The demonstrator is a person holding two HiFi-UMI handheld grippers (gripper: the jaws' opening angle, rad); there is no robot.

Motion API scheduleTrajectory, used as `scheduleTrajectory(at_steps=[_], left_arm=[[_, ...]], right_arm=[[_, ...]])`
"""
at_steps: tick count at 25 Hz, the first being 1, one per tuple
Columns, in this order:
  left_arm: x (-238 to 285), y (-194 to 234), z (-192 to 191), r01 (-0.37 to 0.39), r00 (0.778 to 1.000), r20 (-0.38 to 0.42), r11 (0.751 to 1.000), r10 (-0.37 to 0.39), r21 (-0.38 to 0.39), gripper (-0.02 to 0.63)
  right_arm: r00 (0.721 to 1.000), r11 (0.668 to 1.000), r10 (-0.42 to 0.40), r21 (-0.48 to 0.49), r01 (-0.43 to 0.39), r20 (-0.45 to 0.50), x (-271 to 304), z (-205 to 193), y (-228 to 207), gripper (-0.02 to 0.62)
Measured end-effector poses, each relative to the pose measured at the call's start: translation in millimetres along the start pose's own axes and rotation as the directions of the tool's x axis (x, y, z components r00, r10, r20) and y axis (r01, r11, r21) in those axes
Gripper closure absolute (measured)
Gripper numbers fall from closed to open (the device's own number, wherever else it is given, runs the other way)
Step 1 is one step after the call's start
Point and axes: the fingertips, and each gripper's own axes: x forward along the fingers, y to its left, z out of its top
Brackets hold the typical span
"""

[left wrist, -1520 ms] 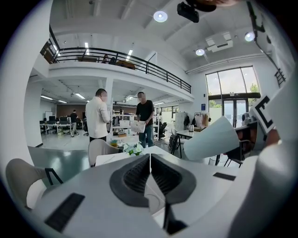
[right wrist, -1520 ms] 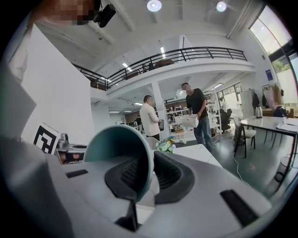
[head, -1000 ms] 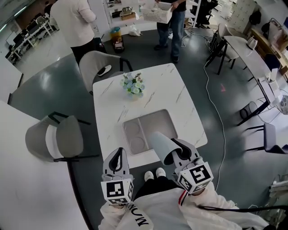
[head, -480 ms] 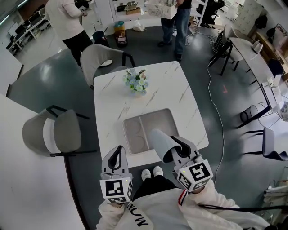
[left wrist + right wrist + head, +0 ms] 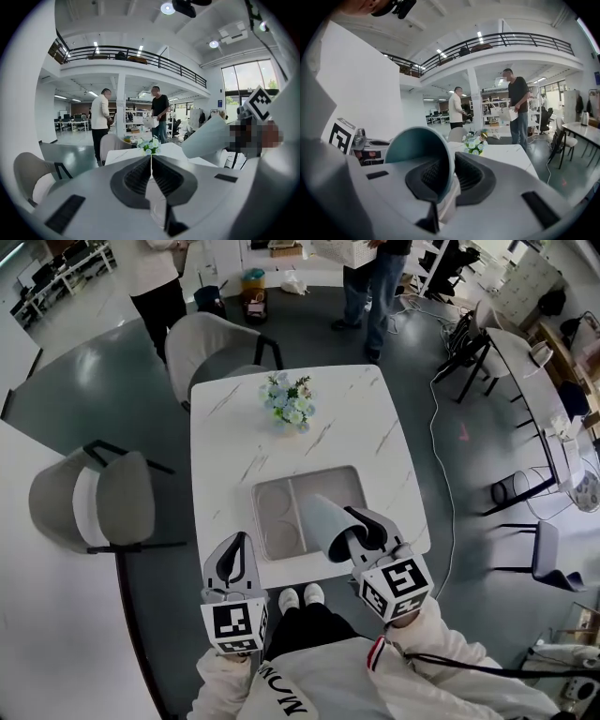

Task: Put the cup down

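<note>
R claw (image 5: 350, 533) pinching the cup (image 5: 322, 523) rim has dipped over the tray (image 5: 330, 482) by near edge of table (image 5: 281, 432); L claw (image 5: 238, 542) closed, empty. Almost set-down time.

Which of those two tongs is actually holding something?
The right tongs, at the right of the head view: they pinch the wall of a pale cup. The left tongs are closed on nothing.
</note>
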Motion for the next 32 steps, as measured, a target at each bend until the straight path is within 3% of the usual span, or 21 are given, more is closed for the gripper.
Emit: scheduleTrajectory(at_steps=[8, 16, 22, 32], left_arm=[[19.1, 11.1, -11.0, -0.035, 0.999, 0.002, 0.999, 0.035, 0.012, 0.592], [35.6, 21.3, -26.2, -0.070, 0.997, -0.015, 0.997, 0.071, 0.006, 0.594], [49.7, 36.6, -43.1, -0.102, 0.994, -0.040, 0.994, 0.101, -0.027, 0.594], [73.0, 49.8, -66.0, -0.101, 0.987, -0.136, 0.987, 0.084, -0.122, 0.594]], right_arm=[[0.995, 0.997, 0.021, -0.067, -0.028, -0.095, 42.3, -18.3, -6.1, 0.561], [0.969, 0.984, 0.079, -0.137, -0.113, -0.233, 86.3, -37.4, -3.6, 0.561], [0.951, 0.977, 0.087, -0.162, -0.140, -0.296, 116.7, -51.4, -2.9, 0.561], [0.904, 0.962, 0.119, -0.180, -0.208, -0.411, 157.2, -72.4, 2.1, 0.561]])
